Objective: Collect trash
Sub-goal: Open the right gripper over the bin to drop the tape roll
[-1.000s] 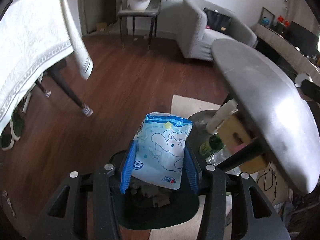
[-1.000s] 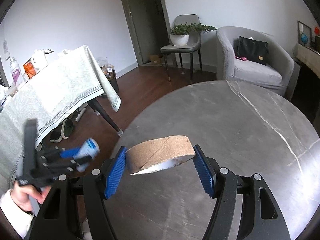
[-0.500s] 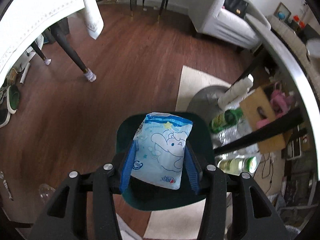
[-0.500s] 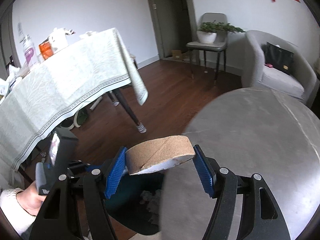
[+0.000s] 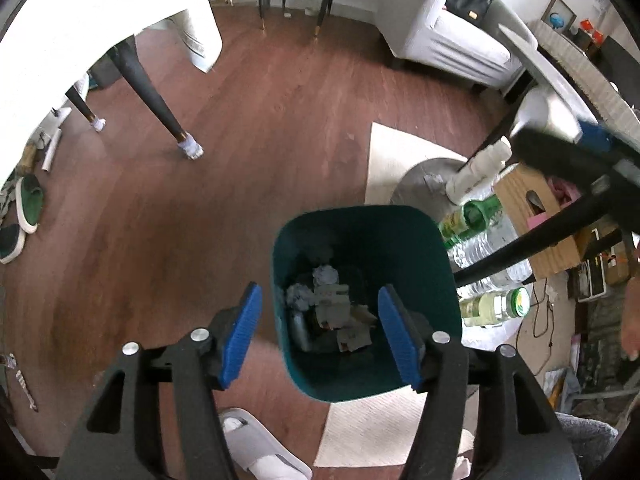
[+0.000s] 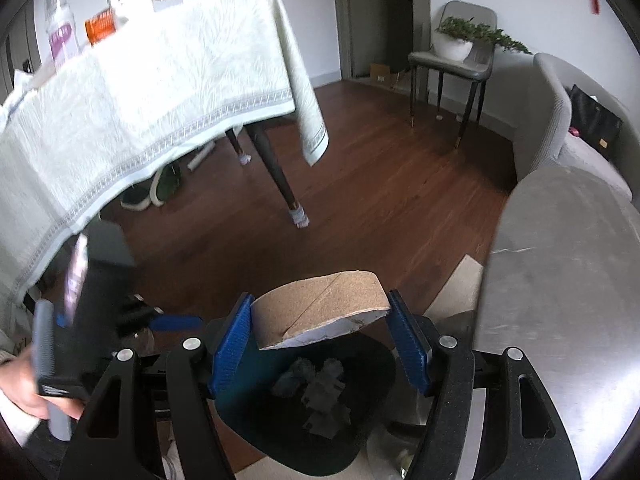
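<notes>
Left gripper (image 5: 320, 336), jaws just opened and empty, poised lower centre over bin (image 5: 424, 236) for dropping; right gripper (image 6: 320, 334) clamped on cardboard roll (image 6: 320, 304) above same bin, ready for release.

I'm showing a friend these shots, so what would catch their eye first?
Likely the teal bin on the floor, half full of crumpled paper, seen straight down between the empty blue pads of the left hand-held gripper. Next, the cardboard ring clamped in the right hand-held gripper, just above that bin.
</notes>
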### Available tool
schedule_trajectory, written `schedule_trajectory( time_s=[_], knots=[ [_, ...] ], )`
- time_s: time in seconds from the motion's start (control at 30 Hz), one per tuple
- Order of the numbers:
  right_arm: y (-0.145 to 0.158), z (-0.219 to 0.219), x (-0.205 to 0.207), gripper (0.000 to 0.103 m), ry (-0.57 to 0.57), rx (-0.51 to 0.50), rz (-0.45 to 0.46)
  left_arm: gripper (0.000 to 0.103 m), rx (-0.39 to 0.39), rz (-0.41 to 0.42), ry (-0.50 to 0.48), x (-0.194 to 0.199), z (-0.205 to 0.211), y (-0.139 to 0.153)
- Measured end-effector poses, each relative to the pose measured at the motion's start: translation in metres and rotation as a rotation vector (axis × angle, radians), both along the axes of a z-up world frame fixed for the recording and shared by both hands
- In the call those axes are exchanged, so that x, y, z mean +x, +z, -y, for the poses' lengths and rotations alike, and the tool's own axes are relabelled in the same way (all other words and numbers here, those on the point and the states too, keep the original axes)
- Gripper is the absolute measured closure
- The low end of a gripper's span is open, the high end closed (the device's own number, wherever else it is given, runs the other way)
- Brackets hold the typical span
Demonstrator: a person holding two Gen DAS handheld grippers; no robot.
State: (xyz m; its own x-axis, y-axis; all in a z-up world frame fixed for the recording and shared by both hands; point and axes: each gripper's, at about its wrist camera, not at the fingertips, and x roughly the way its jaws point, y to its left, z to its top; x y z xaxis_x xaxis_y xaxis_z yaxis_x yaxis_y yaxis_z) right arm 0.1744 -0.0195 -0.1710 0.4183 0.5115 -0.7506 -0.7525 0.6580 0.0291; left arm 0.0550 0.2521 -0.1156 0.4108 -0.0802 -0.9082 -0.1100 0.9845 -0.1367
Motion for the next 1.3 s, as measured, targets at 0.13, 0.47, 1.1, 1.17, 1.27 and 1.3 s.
schedule_trajectory(
  time_s=[0.13, 0.47, 1.1, 1.17, 1.27, 1.3],
  knots=[
    [-0.015, -0.016, 0.0, 0.035, 0.011, -0.038, -0.02, 0.041, -0.01, 0.065, 0.03, -0.007, -0.016, 0.018],
    [-0.057, -0.043, -0.003, 0.035, 0.022, -0.134, -0.087, 0.05, -0.022, 0.218, 0.103, -0.021, -0.041, 0.061],
    [-0.105, -0.034, -0.03, 0.027, 0.067, -0.314, -0.149, 0.054, 0.02, 0.391, 0.091, -0.034, -0.022, 0.115],
    [-0.1, -0.028, -0.034, 0.027, 0.069, -0.305, -0.143, 0.052, 0.033, 0.402, 0.091, -0.035, -0.019, 0.118],
    [-0.085, -0.016, -0.039, 0.027, 0.063, -0.255, -0.117, 0.047, 0.05, 0.417, 0.081, -0.037, -0.011, 0.121],
    [-0.078, -0.013, -0.041, 0.027, 0.061, -0.234, -0.107, 0.046, 0.06, 0.42, 0.078, -0.037, -0.009, 0.121]
  ],
)
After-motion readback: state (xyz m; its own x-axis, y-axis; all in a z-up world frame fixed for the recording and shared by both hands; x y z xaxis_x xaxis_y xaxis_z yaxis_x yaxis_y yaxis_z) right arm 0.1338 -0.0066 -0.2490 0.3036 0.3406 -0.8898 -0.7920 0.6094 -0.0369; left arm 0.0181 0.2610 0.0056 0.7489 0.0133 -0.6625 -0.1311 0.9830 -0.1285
